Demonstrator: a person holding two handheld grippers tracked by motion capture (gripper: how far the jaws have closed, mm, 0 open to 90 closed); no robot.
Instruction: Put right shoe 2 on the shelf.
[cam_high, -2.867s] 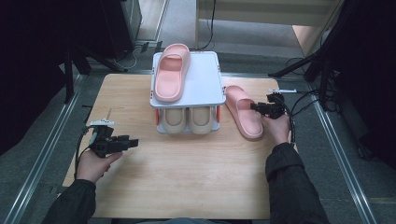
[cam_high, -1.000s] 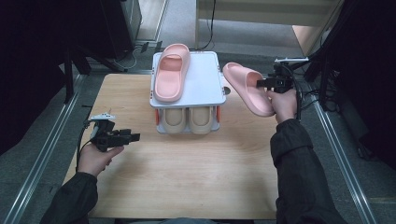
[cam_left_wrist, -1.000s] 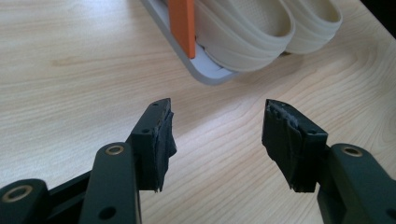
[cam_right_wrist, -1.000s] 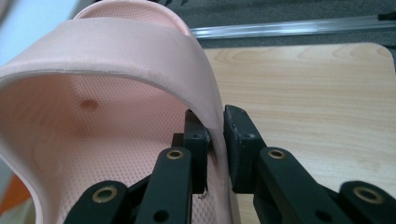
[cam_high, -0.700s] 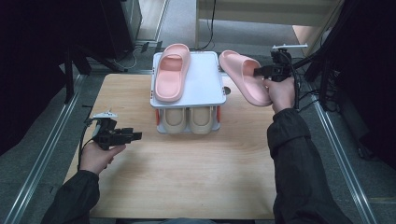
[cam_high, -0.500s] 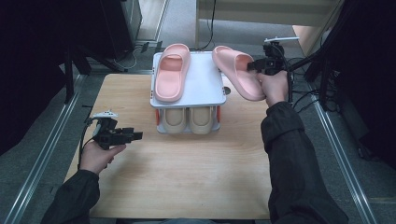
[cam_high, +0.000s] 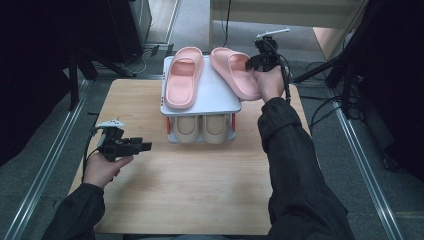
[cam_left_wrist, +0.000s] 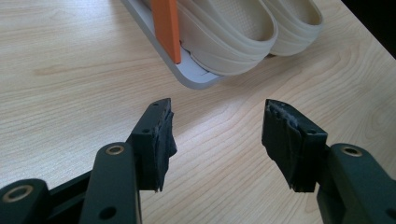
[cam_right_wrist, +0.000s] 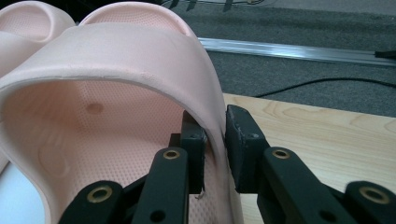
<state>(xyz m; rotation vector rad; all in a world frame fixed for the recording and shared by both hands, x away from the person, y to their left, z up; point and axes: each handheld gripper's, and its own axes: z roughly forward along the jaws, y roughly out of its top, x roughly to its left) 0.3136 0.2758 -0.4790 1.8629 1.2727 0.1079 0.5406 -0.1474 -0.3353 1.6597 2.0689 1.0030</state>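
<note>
Right gripper view is showing your right gripper (cam_right_wrist: 215, 135) pinching the side of the strap of a pink slipper (cam_right_wrist: 116, 93), one pad inside the strap and one outside, both pressing on it; the jaws are standing narrow, and they have just been easing slightly apart with the strap between them. From the high view, you are holding that slipper (cam_high: 235, 72) at the right rear of the white top shelf (cam_high: 215, 97) of the small shoe rack, its heel end overhanging the shelf's right edge; whether its sole is resting on the shelf cannot be told. Your left gripper (cam_high: 142, 146) is hovering low over the front left part of the wooden table (cam_high: 200, 185), well apart from the rack, and in the left gripper view its pads (cam_left_wrist: 159, 135) are standing wide apart with nothing between them.

You are working with two pink slippers: the one in your grip and a second pink slipper (cam_high: 182, 80) lying flat on the left half of the shelf. Two beige slippers (cam_high: 202, 127) are sitting side by side on the lower tier, between orange posts (cam_left_wrist: 167, 28).

The held slipper is looking soft and thick-soled, with a broad arched strap, an open toe and a finely dotted footbed.
</note>
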